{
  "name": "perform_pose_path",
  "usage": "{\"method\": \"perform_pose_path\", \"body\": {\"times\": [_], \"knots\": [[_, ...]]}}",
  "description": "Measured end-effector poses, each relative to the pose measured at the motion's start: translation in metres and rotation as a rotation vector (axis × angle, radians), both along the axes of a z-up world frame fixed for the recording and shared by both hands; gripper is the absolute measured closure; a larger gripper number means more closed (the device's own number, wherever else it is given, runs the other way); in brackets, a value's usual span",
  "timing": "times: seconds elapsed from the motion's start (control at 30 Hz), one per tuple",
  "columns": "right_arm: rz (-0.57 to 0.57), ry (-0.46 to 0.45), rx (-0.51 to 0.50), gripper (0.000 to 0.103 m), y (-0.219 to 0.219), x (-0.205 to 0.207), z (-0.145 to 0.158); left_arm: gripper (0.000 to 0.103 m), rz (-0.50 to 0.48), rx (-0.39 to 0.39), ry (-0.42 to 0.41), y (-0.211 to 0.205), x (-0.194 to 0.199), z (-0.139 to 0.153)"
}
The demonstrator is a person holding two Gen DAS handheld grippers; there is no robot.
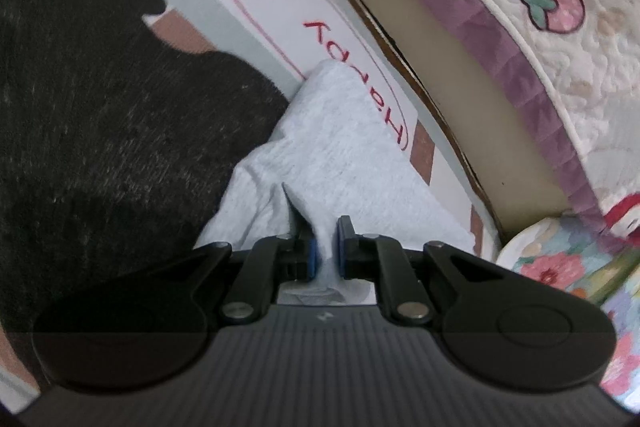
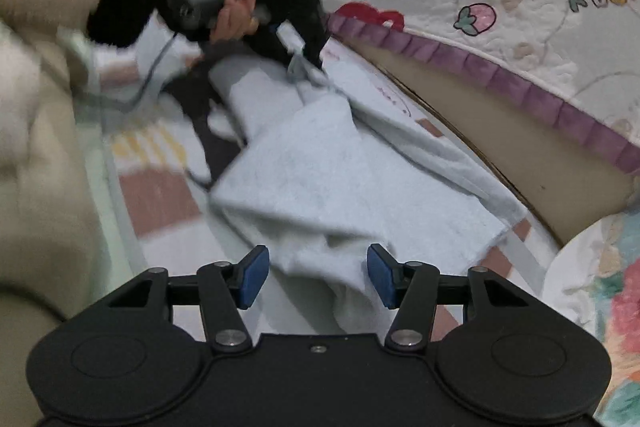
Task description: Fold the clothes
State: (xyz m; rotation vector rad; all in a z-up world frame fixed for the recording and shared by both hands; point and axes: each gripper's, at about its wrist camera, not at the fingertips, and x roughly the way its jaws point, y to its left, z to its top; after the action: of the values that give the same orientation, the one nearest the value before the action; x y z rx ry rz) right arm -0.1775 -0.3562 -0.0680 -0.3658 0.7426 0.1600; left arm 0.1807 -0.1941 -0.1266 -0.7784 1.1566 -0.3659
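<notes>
A pale grey garment [image 2: 320, 179] lies partly folded on the table, with a fold running toward the far left. My left gripper [image 1: 326, 247] is shut on an edge of this grey garment [image 1: 320, 147], the cloth pinched between its blue pads [image 1: 313, 255]. In the right wrist view the same left gripper [image 2: 298, 57] shows at the garment's far end, held by a hand [image 2: 236, 15] in a black fuzzy sleeve. My right gripper [image 2: 318, 275] stands open just above the garment's near edge, with cloth lying between its blue pads [image 2: 254, 277] but not pinched.
A black fuzzy sleeve [image 1: 100, 127] fills the left of the left wrist view. A white sheet with red writing [image 1: 280, 7] lies on the table [image 2: 160, 203]. A quilted bed cover with purple trim [image 2: 500, 27] borders the right. A cream fluffy coat [image 2: 36, 107] is at left.
</notes>
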Motion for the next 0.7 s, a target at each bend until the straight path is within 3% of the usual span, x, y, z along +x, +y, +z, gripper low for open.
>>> {"method": "perform_pose_path", "body": {"times": [0.07, 0.3, 0.4, 0.43, 0.5, 0.53, 0.6, 0.7], "knots": [[0.019, -0.005, 0.027, 0.044, 0.003, 0.006, 0.004, 0.093, 0.007, -0.017, 0.017, 0.001, 0.001, -0.002], [0.16, 0.054, -0.105, 0.041, 0.037, 0.016, -0.026, 0.092, 0.022, -0.044, 0.037, 0.004, 0.0, -0.004], [0.116, 0.06, -0.089, 0.041, 0.037, 0.029, -0.038, 0.092, 0.04, -0.086, 0.052, 0.01, 0.002, -0.003], [0.093, 0.04, -0.061, 0.045, 0.033, 0.033, -0.038, 0.094, 0.052, -0.103, 0.051, 0.012, 0.001, -0.002], [0.053, 0.032, 0.016, 0.096, 0.023, 0.039, -0.036, 0.095, 0.075, -0.139, 0.048, 0.016, 0.0, -0.001], [0.028, 0.044, 0.154, 0.101, 0.009, 0.042, -0.03, 0.095, 0.087, -0.157, 0.046, 0.018, 0.0, 0.0], [-0.063, -0.019, 0.417, 0.101, -0.025, 0.041, -0.012, 0.095, 0.11, -0.192, 0.044, 0.022, -0.001, 0.001], [-0.183, -0.142, 0.479, 0.101, -0.06, 0.04, 0.011, 0.095, 0.145, -0.246, 0.039, 0.029, -0.002, 0.004]]}}
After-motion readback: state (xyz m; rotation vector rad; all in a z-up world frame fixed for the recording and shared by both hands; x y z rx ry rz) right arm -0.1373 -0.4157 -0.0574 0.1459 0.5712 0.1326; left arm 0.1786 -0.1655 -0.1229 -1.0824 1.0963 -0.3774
